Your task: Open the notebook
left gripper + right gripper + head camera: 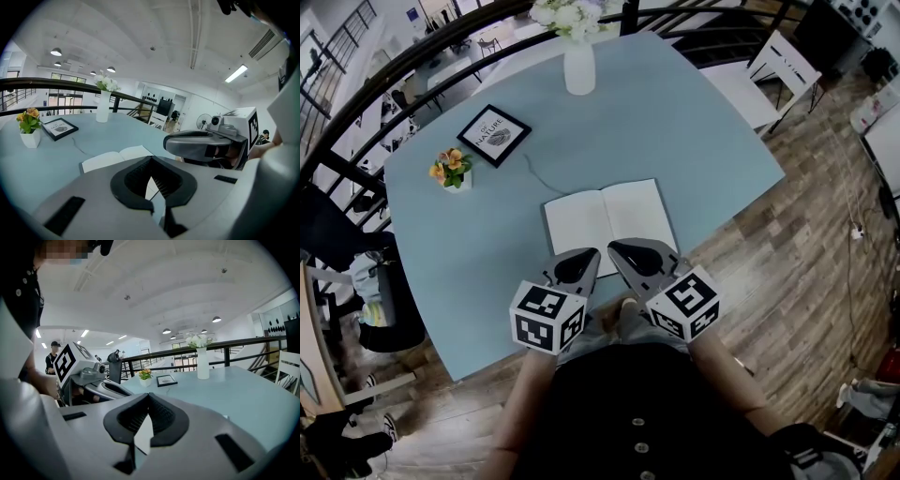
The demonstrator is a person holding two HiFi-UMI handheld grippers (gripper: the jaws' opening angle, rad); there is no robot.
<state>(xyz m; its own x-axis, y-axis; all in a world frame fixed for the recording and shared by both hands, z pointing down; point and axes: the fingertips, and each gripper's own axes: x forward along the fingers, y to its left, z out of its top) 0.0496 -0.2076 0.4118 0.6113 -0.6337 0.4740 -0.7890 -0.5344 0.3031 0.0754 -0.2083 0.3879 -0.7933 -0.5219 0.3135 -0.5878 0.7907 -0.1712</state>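
The notebook (609,217) lies open and flat on the light blue table (675,131), white pages up, close to the front edge. In the left gripper view the notebook (112,158) shows just beyond the jaws. My left gripper (591,251) hovers at the notebook's near edge, jaws shut and holding nothing. Right beside it, my right gripper (613,247) is also shut and empty. Both point at the lower edge of the pages. Each gripper view shows its own closed tips, left gripper (151,158) and right gripper (149,394), with the other gripper alongside.
A white vase of flowers (579,66) stands at the table's far edge. A framed picture (494,135) and a small flower pot (453,171) sit at the back left. A black railing (356,112) curves behind the table, and a white chair (769,80) stands at the right.
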